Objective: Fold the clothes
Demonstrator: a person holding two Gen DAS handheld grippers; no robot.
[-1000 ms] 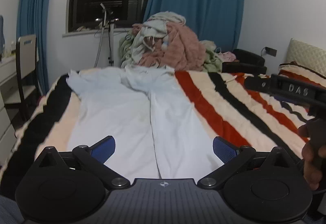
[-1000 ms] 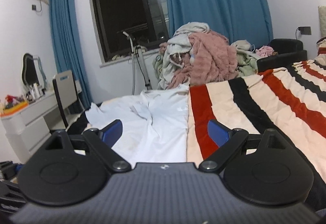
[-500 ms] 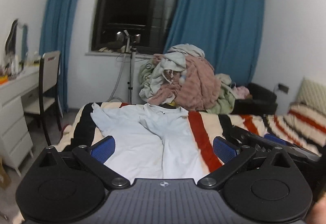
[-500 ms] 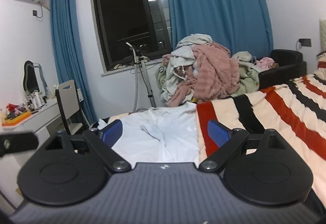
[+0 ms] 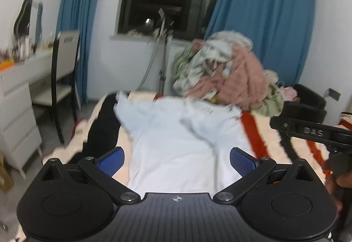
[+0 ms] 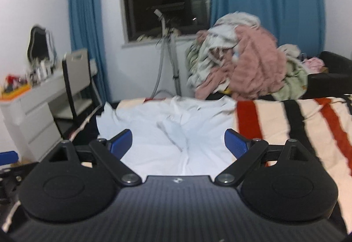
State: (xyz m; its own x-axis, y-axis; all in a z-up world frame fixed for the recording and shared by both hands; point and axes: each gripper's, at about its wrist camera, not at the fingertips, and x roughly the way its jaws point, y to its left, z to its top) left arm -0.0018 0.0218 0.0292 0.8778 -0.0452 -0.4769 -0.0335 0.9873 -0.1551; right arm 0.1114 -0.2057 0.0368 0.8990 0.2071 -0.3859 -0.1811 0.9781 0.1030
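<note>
A pale blue shirt (image 5: 176, 140) lies spread on the striped bed cover (image 5: 259, 138), partly folded lengthwise with one sleeve out to the left. My left gripper (image 5: 177, 159) hangs above its near part, open, nothing between its blue pads. The same shirt (image 6: 176, 129) fills the middle of the right wrist view. Over it my right gripper (image 6: 178, 143) is open and holds nothing. The right gripper's black body (image 5: 312, 132), with a hand under it, shows at the right edge of the left wrist view.
A heap of pink, green and white laundry (image 6: 242, 65) is piled at the bed's far end. A white dresser (image 6: 33, 114) and a chair (image 6: 77, 79) stand at the left. A black armchair (image 6: 330, 79) is at the far right. The striped cover (image 6: 297, 127) stretches right.
Both grippers pulled back and rose from the shirt, then shifted; the shirt now looks smaller and farther than a second ago. The shirt itself has not moved. Both stayed open.
</note>
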